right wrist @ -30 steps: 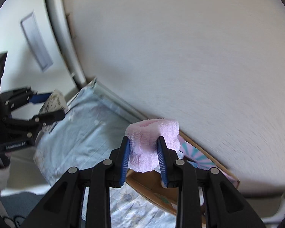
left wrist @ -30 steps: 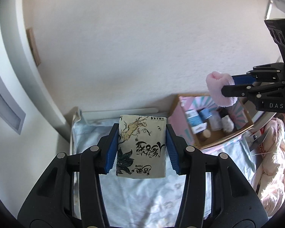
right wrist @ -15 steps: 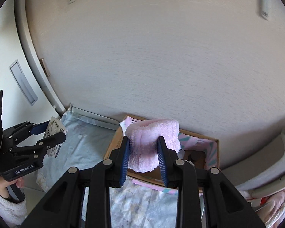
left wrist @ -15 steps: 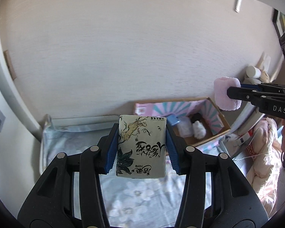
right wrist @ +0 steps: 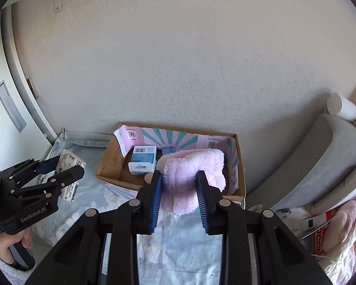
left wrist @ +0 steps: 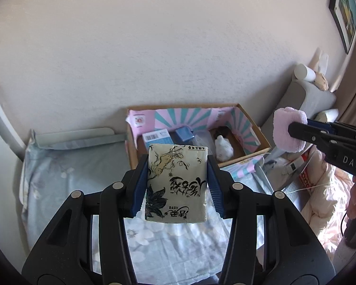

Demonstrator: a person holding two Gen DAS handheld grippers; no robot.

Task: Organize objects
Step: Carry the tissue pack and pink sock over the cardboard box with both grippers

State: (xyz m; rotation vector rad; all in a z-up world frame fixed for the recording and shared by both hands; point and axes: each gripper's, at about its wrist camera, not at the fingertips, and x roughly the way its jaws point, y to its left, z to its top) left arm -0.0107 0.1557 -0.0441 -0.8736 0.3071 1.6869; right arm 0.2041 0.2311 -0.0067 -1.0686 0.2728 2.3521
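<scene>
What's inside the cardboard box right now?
Inside the cardboard box: a white-and-blue carton, a dark blue item, a white lump. The held tissue pack hides the near part.

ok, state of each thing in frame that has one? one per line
left claw: shut on the tissue pack
tissue pack: sealed, held in the air above the bed
right claw: shut on the pink fluffy cloth
pink fluffy cloth: bunched up, squeezed between the pads
cardboard box: open-topped, partly filled, on the bed
blue-and-white carton: closed, lying in the box
</scene>
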